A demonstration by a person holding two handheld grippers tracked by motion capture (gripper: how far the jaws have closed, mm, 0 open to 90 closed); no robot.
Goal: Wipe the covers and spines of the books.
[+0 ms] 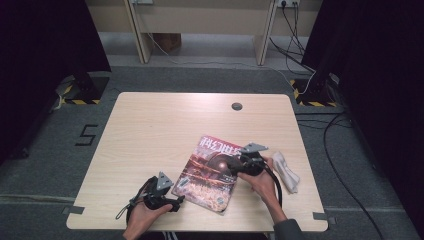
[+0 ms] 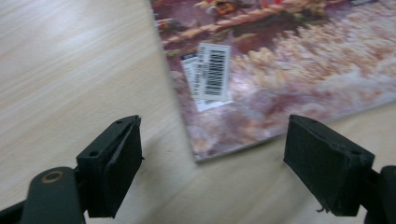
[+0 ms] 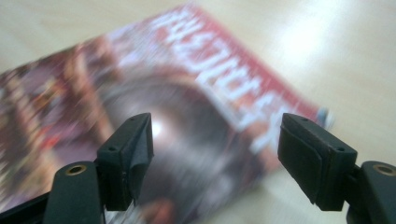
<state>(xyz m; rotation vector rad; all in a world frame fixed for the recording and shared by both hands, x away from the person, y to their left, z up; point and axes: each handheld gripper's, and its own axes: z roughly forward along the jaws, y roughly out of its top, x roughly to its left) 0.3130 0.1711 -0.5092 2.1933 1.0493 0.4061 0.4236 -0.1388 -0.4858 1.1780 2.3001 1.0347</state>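
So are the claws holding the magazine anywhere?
No. Both the left claw and right claw are open over the magazine, gripping nothing.

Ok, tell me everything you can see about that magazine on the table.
The magazine lies flat and closed on the light wooden table, front cover up, turned askew to the table's edges. The glossy cover is reddish, with large white title characters along its far end, a dark round shape in the middle and a white barcode sticker near its near-left corner. The left claw stands open just off that corner; the right claw hovers open over the cover.
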